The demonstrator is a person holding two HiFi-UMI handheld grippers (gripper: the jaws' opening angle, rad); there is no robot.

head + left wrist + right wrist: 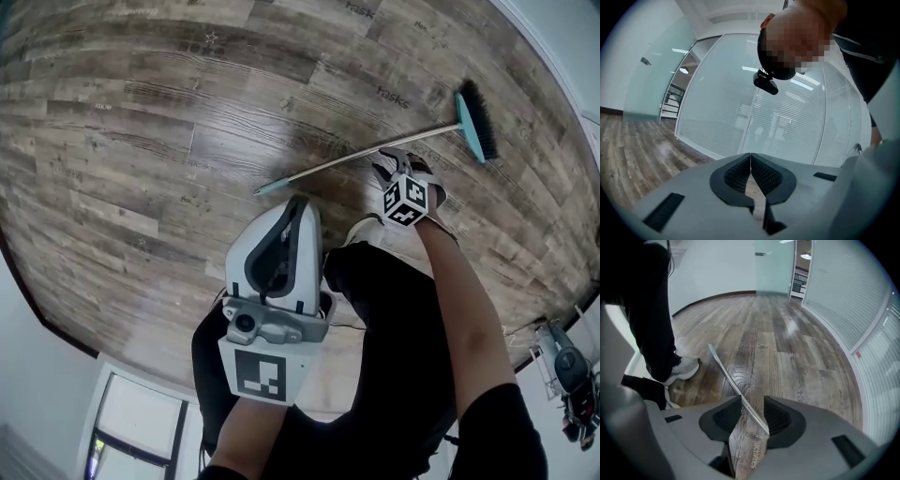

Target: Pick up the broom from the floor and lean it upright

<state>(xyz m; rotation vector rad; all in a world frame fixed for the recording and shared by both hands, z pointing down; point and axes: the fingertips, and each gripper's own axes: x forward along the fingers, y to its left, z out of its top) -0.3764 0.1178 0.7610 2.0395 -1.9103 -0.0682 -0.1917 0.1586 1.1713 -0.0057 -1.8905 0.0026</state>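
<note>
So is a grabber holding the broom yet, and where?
Nothing is held yet. The right gripper has its fingers open either side of the broom handle; the left gripper is shut and empty.

- Your broom point(328, 168): silver handle, teal tip and head, black bristles.
- Your floor point(141, 141): grey-brown wood-grain planks.
- Your left hand-held gripper point(299, 201): white shell, black-and-white square marker.

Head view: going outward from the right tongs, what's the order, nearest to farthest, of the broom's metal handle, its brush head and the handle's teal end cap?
1. Metal handle, passing between the open right tongs.
2. Brush head, to the upper right.
3. Teal end cap, far left.
</note>
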